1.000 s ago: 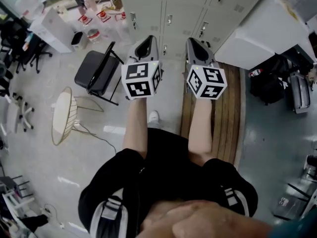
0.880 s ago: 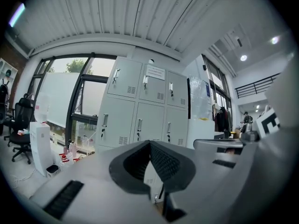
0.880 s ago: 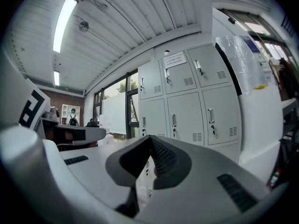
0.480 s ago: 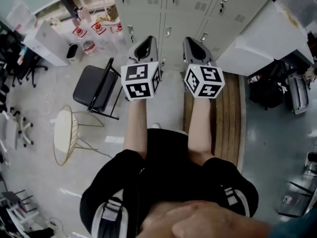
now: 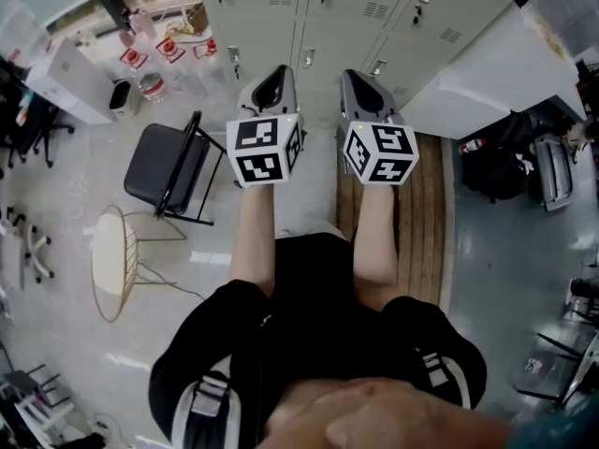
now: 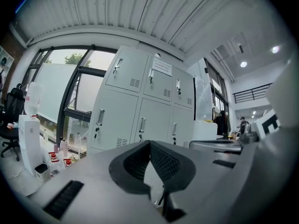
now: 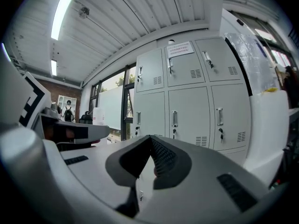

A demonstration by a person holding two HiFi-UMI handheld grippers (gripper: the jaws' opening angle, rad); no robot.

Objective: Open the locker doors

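Head view: left gripper (image 5: 274, 75) and right gripper (image 5: 356, 78) side by side, roughly level, aimed at grey lockers (image 5: 342, 17). Lockers stand at far edge of floor, well apart from both grippers. All visible doors shut; task judged not begun. Both claws pinched together, nothing between.

Risks:
- jaws arriving together at door handle (image 7: 174, 118) would glance off, no grip
- key (image 7: 174, 131) hanging below handle could snag
- wooden slatted platform (image 5: 426, 204) underfoot could trip person
- white cabinet (image 5: 482, 78) beside right column may block door swing
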